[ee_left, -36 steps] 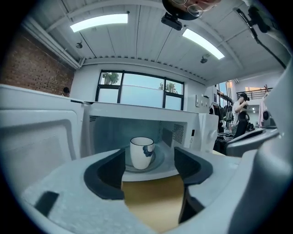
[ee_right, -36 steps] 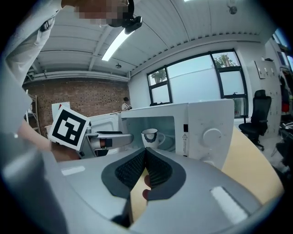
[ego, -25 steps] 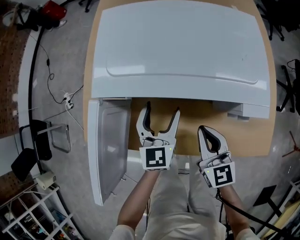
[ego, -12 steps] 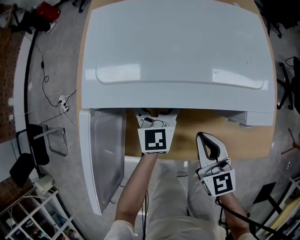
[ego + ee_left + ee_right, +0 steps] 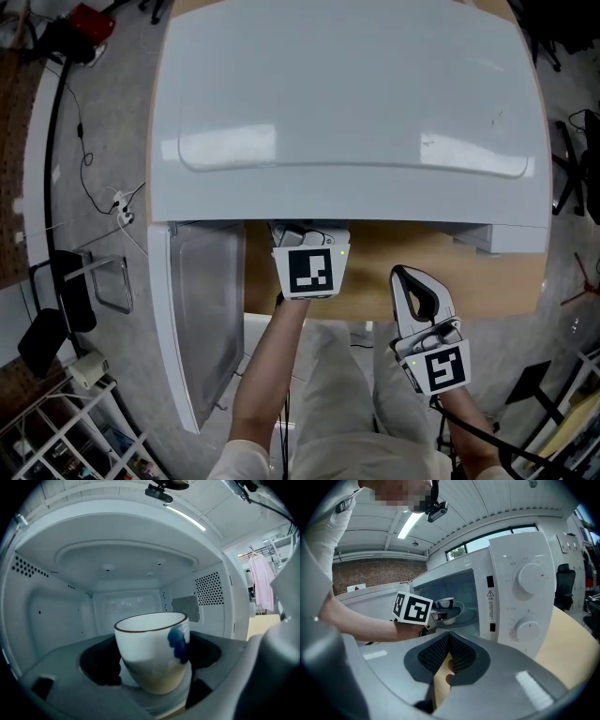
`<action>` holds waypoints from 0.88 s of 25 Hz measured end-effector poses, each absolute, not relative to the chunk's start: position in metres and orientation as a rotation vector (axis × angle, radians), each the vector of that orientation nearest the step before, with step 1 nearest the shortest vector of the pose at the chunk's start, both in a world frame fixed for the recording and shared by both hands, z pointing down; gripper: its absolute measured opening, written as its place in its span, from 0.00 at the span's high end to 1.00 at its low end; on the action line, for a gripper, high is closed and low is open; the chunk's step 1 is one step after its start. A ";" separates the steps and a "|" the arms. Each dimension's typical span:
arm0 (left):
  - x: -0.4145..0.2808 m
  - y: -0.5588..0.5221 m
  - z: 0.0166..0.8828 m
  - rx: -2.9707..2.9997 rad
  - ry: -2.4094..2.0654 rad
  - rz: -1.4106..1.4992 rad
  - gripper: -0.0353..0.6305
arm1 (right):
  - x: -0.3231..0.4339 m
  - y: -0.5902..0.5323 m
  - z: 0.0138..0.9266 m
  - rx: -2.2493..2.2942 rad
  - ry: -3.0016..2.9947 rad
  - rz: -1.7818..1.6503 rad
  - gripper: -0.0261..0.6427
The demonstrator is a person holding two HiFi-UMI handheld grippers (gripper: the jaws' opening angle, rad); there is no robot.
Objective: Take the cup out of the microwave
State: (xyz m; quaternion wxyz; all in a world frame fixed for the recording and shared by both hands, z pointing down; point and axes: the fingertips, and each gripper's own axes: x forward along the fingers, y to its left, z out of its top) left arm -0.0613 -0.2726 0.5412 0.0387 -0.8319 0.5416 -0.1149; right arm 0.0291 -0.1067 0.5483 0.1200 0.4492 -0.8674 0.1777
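As the jaws of the left gripper (image 5: 151, 679) close around the white cup (image 5: 150, 639) inside the microwave (image 5: 347, 112), not yet pressing, squeeze evenly and keep it level; right gripper (image 5: 449, 654) sits outside, jaws together, empty.

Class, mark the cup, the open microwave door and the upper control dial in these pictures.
cup (image 5: 149, 654): left gripper view, on its white side wall.
microwave door (image 5: 202, 309): head view, on its inner window panel.
upper dial (image 5: 530, 577): right gripper view, on the knob's face.
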 end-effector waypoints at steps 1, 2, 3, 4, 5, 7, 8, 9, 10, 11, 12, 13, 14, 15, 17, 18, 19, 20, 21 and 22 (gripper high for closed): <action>-0.062 -0.273 0.541 -2.554 1.669 -0.348 0.35 | 0.030 -0.106 0.549 1.303 -2.530 0.517 0.95; -0.062 -0.273 0.542 -2.557 1.678 -0.341 0.35 | 0.031 -0.105 0.549 1.299 -2.528 0.514 0.95; -0.063 -0.273 0.541 -2.561 1.686 -0.333 0.35 | 0.033 -0.105 0.549 1.300 -2.528 0.511 0.95; -0.063 -0.274 0.541 -2.564 1.694 -0.322 0.35 | 0.033 -0.105 0.547 1.301 -2.529 0.507 0.95; -0.064 -0.274 0.541 -2.568 1.702 -0.310 0.35 | 0.034 -0.105 0.546 1.302 -2.531 0.503 0.95; -0.064 -0.273 0.540 -2.575 1.721 -0.293 0.35 | 0.035 -0.105 0.543 1.301 -2.534 0.496 0.95; -0.065 -0.272 0.540 -2.579 1.732 -0.296 0.35 | 0.035 -0.105 0.541 1.300 -2.536 0.492 0.95; -0.065 -0.270 0.541 -2.586 1.745 -0.310 0.35 | 0.035 -0.105 0.539 1.299 -2.538 0.489 0.95; -0.066 -0.267 0.542 -2.591 1.754 -0.327 0.35 | 0.035 -0.104 0.537 1.297 -2.541 0.486 0.95; -0.066 -0.266 0.539 -2.586 1.751 -0.328 0.35 | 0.035 -0.104 0.535 1.294 -2.544 0.481 0.95; -0.065 -0.265 0.534 -2.572 1.735 -0.315 0.35 | 0.035 -0.103 0.533 1.289 -2.545 0.473 0.95; -0.064 -0.264 0.528 -2.557 1.715 -0.305 0.35 | 0.034 -0.102 0.531 1.282 -2.543 0.461 0.95; -0.063 -0.261 0.523 -2.548 1.698 -0.306 0.35 | 0.033 -0.101 0.529 1.277 -2.539 0.449 0.95; -0.062 -0.259 0.520 -2.543 1.684 -0.315 0.35 | 0.033 -0.100 0.527 1.277 -2.537 0.439 0.95; -0.061 -0.253 0.514 -2.535 1.671 -0.332 0.35 | 0.030 -0.103 0.518 1.289 -2.552 0.432 0.95; -0.061 -0.250 0.511 -2.532 1.671 -0.339 0.35 | 0.029 -0.104 0.515 1.289 -2.560 0.431 0.95; -0.062 -0.247 0.508 -2.530 1.672 -0.348 0.35 | 0.029 -0.103 0.513 1.281 -2.563 0.431 0.95; -0.062 -0.242 0.506 -2.529 1.673 -0.359 0.35 | 0.029 -0.100 0.512 1.266 -2.562 0.430 0.95; -0.062 -0.236 0.503 -2.530 1.675 -0.367 0.35 | 0.028 -0.097 0.509 1.250 -2.565 0.428 0.95; -0.062 -0.229 0.500 -2.534 1.682 -0.366 0.35 | 0.026 -0.094 0.505 1.240 -2.573 0.425 0.95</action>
